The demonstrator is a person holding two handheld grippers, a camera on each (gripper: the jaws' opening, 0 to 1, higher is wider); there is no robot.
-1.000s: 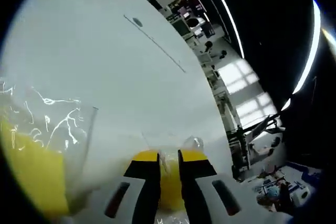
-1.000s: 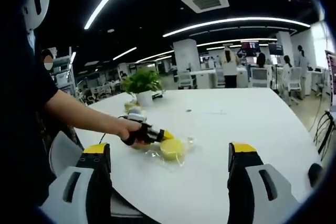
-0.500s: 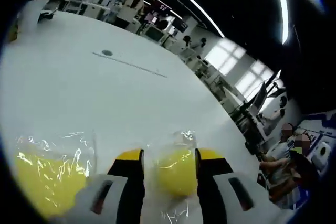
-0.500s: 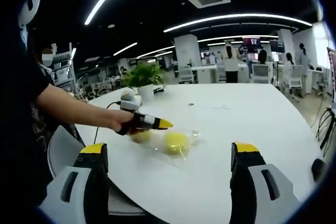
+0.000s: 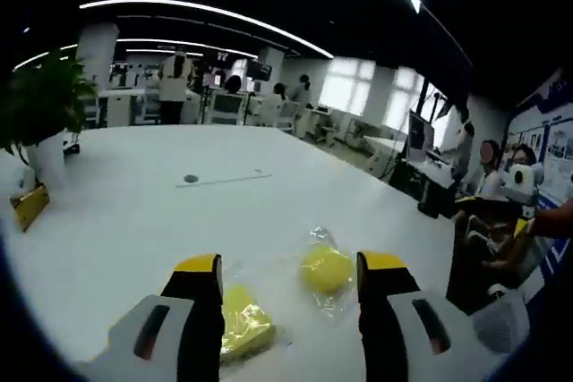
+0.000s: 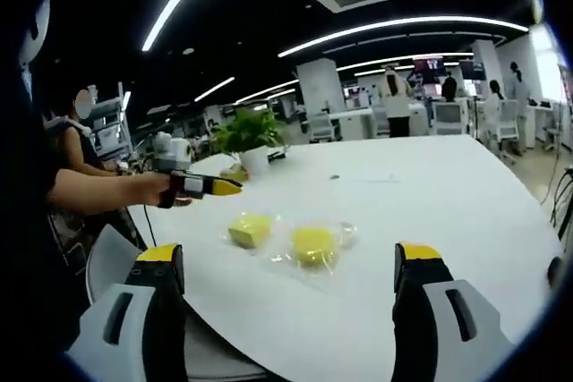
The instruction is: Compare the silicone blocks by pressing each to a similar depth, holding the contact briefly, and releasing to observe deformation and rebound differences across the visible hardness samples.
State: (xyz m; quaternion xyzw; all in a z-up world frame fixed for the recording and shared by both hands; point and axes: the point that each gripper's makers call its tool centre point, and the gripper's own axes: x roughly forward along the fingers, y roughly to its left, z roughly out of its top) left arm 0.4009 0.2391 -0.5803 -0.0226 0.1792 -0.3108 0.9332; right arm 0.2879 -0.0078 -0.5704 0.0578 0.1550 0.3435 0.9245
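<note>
Two yellow silicone blocks in clear plastic wrap lie on the white table [image 5: 134, 221]. In the left gripper view the round block [image 5: 326, 268] lies ahead between the jaws and the squarish block [image 5: 243, 326] sits near the left jaw. My left gripper [image 5: 288, 276] is open, raised above them, touching neither. In the right gripper view the squarish block [image 6: 250, 229] lies left of the round block [image 6: 313, 243]. My right gripper [image 6: 288, 261] is wide open, well short of both. The left gripper [image 6: 199, 185], held in a hand, hovers above the table at left.
A potted plant [image 6: 248, 142] stands at the table's far side, also seen as a plant [image 5: 47, 118] at left, with a small yellow box [image 5: 29, 206] beside it. People sit at the right [image 5: 501, 194]. Desks and chairs fill the office behind.
My left gripper let go of the round block, opened and lifted up and back from the table. The right gripper stayed open and nearly still.
</note>
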